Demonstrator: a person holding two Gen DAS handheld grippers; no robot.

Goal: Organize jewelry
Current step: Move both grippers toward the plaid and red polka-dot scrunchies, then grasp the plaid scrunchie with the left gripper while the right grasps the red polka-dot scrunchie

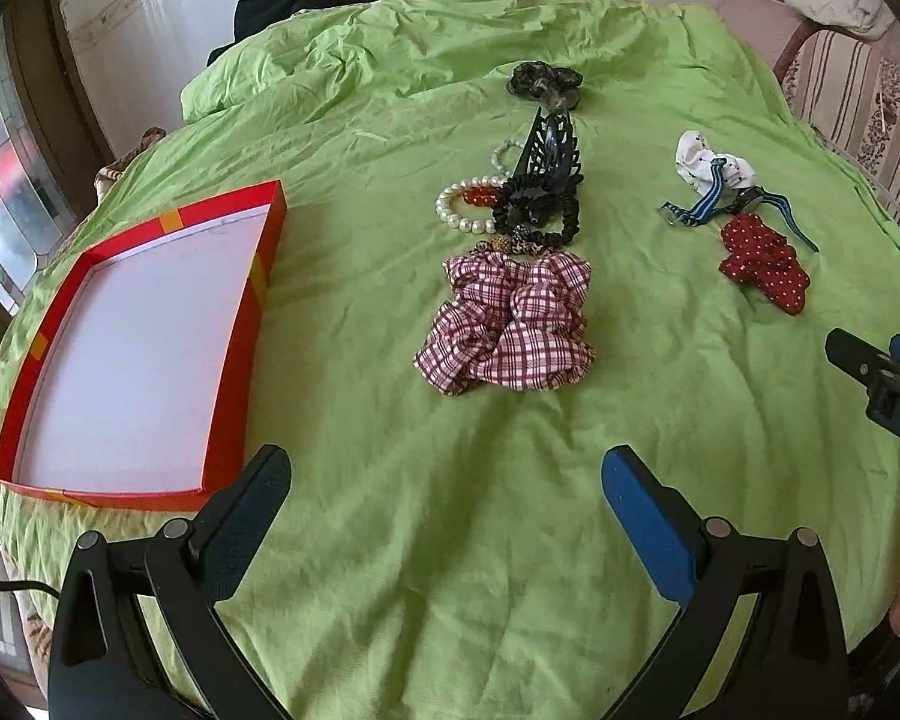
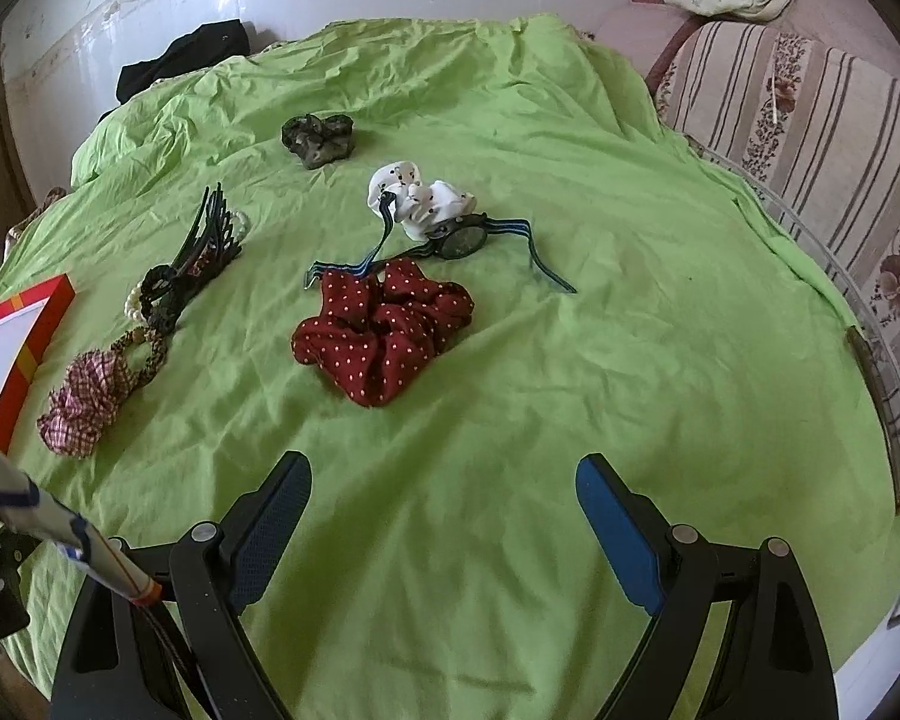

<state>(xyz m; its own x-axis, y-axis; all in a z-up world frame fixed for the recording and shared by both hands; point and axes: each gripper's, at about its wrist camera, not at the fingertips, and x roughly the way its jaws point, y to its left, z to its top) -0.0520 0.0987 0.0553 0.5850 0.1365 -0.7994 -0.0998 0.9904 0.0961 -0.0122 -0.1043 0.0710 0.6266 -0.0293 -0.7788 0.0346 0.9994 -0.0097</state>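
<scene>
A shallow red box (image 1: pixel 228 360) with a white floor lies empty at the left on the green sheet; its corner (image 2: pixel 54 312) shows in the right wrist view. My left gripper (image 1: pixel 447 474) is open, low over the sheet, short of a plaid scrunchie (image 1: pixel 510 324). Behind that lie a pearl bracelet (image 1: pixel 456 210), a black claw clip (image 1: pixel 549 150) and a black scrunchie. My right gripper (image 2: pixel 444 480) is open too, in front of a red dotted scrunchie (image 2: pixel 378 336). Beyond it sit a watch (image 2: pixel 465 240) with a striped strap and a white scrunchie (image 2: pixel 420 198).
A dark scrunchie (image 2: pixel 318 138) lies farthest back. The green sheet (image 1: pixel 450 540) covers a round table with a rim at the right (image 2: pixel 876 372). A striped sofa (image 2: pixel 810 138) stands right, a white wall and black cloth (image 2: pixel 180 54) behind.
</scene>
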